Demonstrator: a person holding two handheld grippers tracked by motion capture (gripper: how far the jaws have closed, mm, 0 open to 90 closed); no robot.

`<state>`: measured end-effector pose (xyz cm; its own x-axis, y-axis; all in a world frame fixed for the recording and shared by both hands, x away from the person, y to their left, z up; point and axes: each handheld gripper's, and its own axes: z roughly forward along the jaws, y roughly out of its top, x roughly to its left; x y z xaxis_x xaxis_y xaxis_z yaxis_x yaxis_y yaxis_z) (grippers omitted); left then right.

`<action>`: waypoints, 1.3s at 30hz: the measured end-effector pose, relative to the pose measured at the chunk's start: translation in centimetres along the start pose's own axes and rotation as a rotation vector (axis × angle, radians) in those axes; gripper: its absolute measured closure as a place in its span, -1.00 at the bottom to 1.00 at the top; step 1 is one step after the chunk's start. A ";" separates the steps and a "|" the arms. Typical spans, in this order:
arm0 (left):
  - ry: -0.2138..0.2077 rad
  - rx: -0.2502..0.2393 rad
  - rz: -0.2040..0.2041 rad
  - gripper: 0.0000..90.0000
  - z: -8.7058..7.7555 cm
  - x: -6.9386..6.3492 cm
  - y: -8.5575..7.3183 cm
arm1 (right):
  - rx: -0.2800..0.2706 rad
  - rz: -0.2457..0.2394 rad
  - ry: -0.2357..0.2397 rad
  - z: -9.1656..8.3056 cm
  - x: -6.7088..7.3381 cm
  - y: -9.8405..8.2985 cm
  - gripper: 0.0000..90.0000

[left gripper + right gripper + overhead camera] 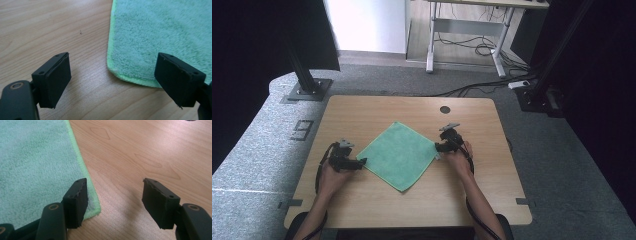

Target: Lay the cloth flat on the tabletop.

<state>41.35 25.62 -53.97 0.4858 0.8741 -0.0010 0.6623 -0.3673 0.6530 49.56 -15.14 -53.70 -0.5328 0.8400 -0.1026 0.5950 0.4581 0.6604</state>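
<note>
Between both tongs lies the square green microfibre cloth [399, 155], flat on the wooden table [362, 200]: left gripper [112, 80] and right gripper [115, 202] both open, a corner at each, equally near.

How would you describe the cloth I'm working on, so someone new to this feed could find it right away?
Look at the wooden table in the middle of the grey floor. Near its centre lies a green cloth, flat and turned like a diamond, with the left gripper at one corner and the right gripper at the opposite one. It is the only soft, coloured thing on the bare wood.
</note>
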 end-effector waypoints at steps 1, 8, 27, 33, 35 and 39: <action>0.001 0.010 0.005 -0.69 0.2 0.1 0.0 | -0.001 0.008 0.004 -0.1 -0.1 -0.1 -0.19; 0.008 -0.001 -0.017 -0.77 1.7 1.2 1.4 | 0.003 -0.023 0.003 -1.5 0.3 -1.6 -0.25; 0.078 -0.023 0.051 -0.81 5.4 0.8 8.1 | -0.029 -0.094 0.027 -8.3 5.5 -8.1 -0.42; -0.033 -0.022 0.074 -0.81 2.7 -1.5 4.8 | -0.067 -0.041 0.026 -7.2 3.2 -6.2 -0.46; -0.058 -0.008 0.077 -0.82 2.4 -2.1 3.8 | -0.057 -0.044 0.030 -6.2 2.9 -5.8 -0.48; -0.049 0.020 0.107 -0.84 2.7 -2.9 2.8 | -0.033 -0.055 0.043 -4.9 3.0 -5.6 -0.51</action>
<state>43.34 21.18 -54.18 0.5816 0.8129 0.0305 0.6159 -0.4646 0.6363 41.68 -16.56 -54.06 -0.5896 0.8005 -0.1078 0.5446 0.4926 0.6788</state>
